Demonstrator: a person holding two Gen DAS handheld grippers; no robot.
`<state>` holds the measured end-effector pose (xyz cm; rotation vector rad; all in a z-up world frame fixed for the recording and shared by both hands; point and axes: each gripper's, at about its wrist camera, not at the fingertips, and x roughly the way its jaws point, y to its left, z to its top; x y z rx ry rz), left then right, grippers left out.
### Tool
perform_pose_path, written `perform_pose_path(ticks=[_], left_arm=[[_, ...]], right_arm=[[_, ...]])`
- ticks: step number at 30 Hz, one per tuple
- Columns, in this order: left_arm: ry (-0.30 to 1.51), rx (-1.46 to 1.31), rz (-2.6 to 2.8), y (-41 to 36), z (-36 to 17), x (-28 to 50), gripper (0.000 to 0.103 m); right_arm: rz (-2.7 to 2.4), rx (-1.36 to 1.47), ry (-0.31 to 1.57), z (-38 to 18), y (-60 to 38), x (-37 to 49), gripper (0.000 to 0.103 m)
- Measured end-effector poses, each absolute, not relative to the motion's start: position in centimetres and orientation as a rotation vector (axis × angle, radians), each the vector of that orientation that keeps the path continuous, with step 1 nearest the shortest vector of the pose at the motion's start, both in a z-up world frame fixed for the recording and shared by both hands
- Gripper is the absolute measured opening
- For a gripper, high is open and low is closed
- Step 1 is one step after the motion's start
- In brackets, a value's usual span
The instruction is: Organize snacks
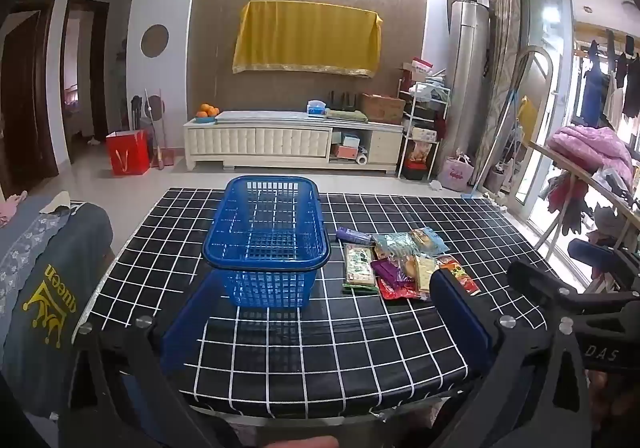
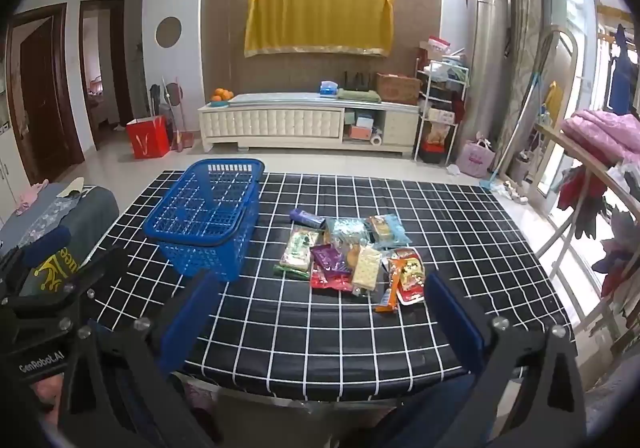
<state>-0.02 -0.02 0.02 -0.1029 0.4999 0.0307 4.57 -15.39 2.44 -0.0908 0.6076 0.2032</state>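
Blue basket (image 1: 266, 244) on black tablecloth (image 1: 360, 348) gridded with white lines.

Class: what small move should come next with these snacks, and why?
Probably lower the right gripper, jaws open and empty, onto the near orange snack packet. The blue plastic mesh basket looks empty, and all the packets lie in a pile beside it on the black checked tablecloth.
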Motion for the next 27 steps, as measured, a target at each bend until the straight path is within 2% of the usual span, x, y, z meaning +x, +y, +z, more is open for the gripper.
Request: perform_pose_path(ticks=[27], left_arm=[[0.509,-0.11,0.017,-0.15,0.12,0.03,0.103]], right_arm=[[0.211,-0.091,0.615,2.47,-15.17,4.71,0.103]])
